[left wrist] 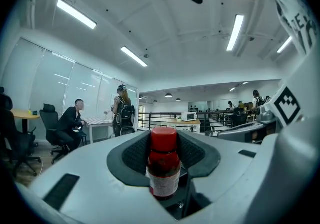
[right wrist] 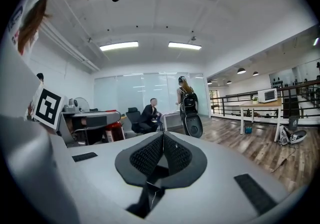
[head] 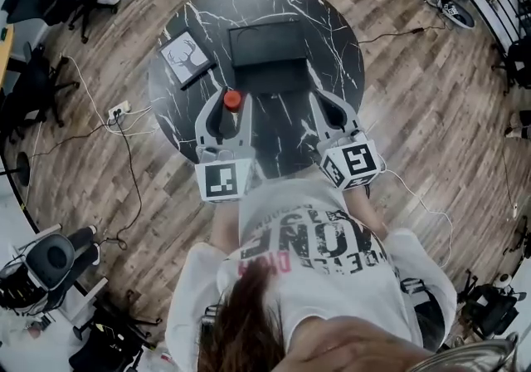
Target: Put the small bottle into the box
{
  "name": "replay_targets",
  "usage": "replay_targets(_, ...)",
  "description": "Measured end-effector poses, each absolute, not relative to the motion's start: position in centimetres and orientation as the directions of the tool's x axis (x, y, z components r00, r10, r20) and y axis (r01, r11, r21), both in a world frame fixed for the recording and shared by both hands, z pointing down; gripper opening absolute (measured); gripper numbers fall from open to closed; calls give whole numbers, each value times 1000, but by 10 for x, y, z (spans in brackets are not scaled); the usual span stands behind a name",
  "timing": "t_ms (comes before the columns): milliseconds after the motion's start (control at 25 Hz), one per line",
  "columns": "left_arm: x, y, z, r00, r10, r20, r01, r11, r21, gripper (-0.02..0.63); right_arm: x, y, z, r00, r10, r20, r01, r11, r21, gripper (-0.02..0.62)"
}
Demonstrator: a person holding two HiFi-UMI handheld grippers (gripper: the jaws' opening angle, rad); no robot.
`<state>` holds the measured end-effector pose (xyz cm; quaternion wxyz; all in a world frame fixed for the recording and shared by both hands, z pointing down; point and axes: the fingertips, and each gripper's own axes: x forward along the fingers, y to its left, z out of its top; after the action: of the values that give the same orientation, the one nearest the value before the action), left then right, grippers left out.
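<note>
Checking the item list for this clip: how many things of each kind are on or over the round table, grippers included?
Bottles: 1, the red-capped bottle, held by the left gripper
Boxes: 1, the black box
Pictures: 1, the deer picture
Grippers: 2, counting the right gripper, shut and empty
Total: 5

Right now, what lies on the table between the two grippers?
Nothing: the head view shows only bare marble table between the left gripper and the right gripper.
</note>
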<state>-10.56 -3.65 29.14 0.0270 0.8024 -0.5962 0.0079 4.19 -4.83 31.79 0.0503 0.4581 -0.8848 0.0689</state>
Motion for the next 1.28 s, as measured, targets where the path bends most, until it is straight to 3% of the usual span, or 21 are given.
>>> replay_targets(1280,-108,-49,294,270,-962,38,-961,-267,64,150,36,-69,309,-593,-794,136,-805,588,-75,2)
